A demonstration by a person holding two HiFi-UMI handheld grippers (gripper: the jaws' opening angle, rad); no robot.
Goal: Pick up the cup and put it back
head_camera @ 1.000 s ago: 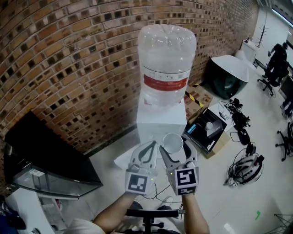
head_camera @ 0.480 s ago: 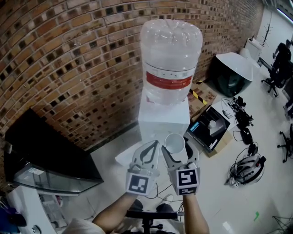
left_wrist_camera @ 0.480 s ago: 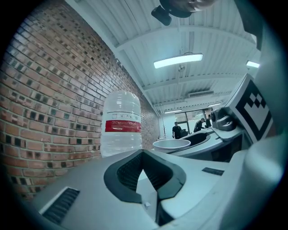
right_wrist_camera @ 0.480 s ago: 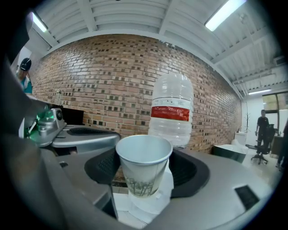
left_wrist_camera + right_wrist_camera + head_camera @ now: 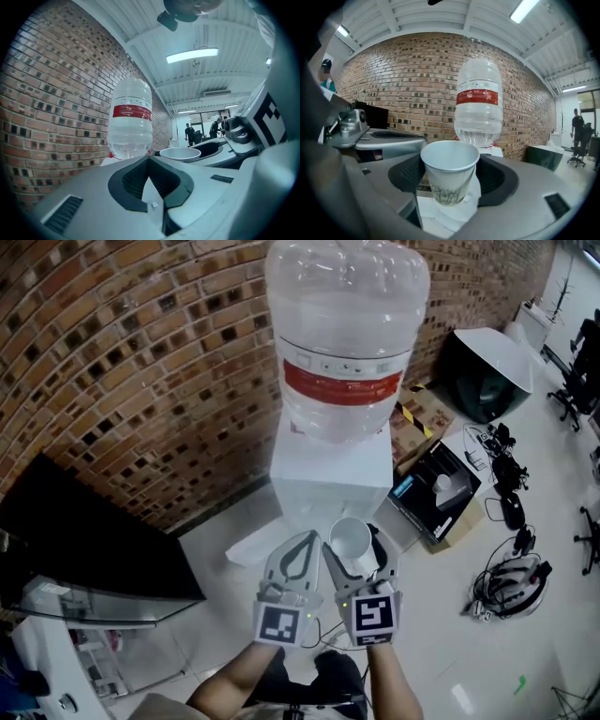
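At the far left of the head view, a dark cabinet [image 5: 84, 549] is seen against the brick wall [image 5: 141, 352], well apart from both grippers and judged to play no part in the move.

The left gripper [image 5: 302, 545] is held just beside the right one. In the left gripper view its jaws [image 5: 149, 161] are seen pressed together with nothing between them, so this hand is judged idle.

Immediately to its right, the cup [image 5: 349, 536] is grasped by the right gripper [image 5: 354, 546]. In the right gripper view the cup [image 5: 449, 176] is seen clamped at its sides, one jaw on each flank. It is held upright, its long axis vertical and its open mouth facing up; no contents can be made out.

Straight ahead of the cup, beyond the jaw tips, the white water dispenser [image 5: 333, 479] is found, with the large bottle [image 5: 345, 334] standing above it. The cup is thus placed between the right gripper and the dispenser front, and the return is judged to be a matter for the right hand alone: forward toward the dispenser, with the cup kept vertical. The exact resting spot cannot be made out from these views.

Further right, boxes and cables [image 5: 506, 512] are scattered on the floor, well clear.
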